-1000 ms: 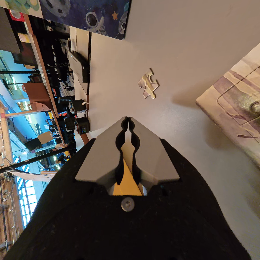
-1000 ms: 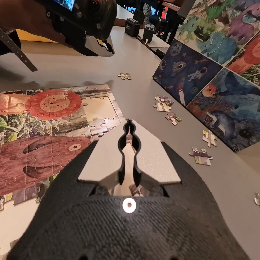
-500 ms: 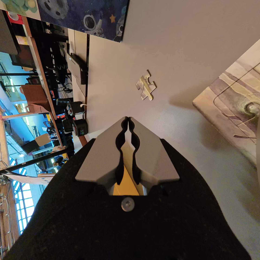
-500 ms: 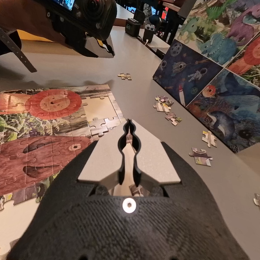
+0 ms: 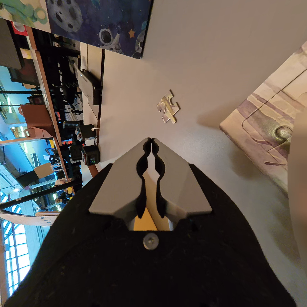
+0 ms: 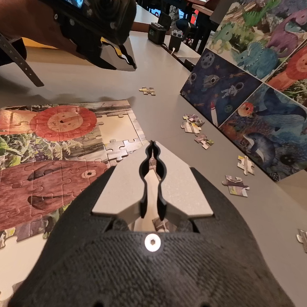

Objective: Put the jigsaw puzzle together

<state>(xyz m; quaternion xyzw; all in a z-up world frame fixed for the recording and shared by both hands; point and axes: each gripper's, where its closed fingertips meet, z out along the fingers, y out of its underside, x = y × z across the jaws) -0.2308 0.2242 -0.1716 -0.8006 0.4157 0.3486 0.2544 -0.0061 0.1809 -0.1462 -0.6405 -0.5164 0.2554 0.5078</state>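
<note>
**On the grey bench, one stray piece lies dead ahead of the left fingers**

Beyond the far corner of the half-built lion-and-hippo cardboard jigsaw puzzle, a single pale yellow-and-grey puzzle piece lies flat on the grey bench, apart from everything else. The left gripper hangs above the bench with its fingers pressed together at the tips and nothing between them; the piece sits straight ahead of them, a little to the right, with bare bench between. Its longer side seems to run roughly along the line of the fingers.

The right gripper hovers over the puzzle's right edge, its fingers likewise closed on nothing. From there the same piece is well off, past the puzzle's corner, so the left gripper is plainly the nearer. A scatter of loose pieces lies to the right, beside the upright picture box, closer to the right gripper. I would judge the left must spread its fingers before coming down on the lone piece.
</note>
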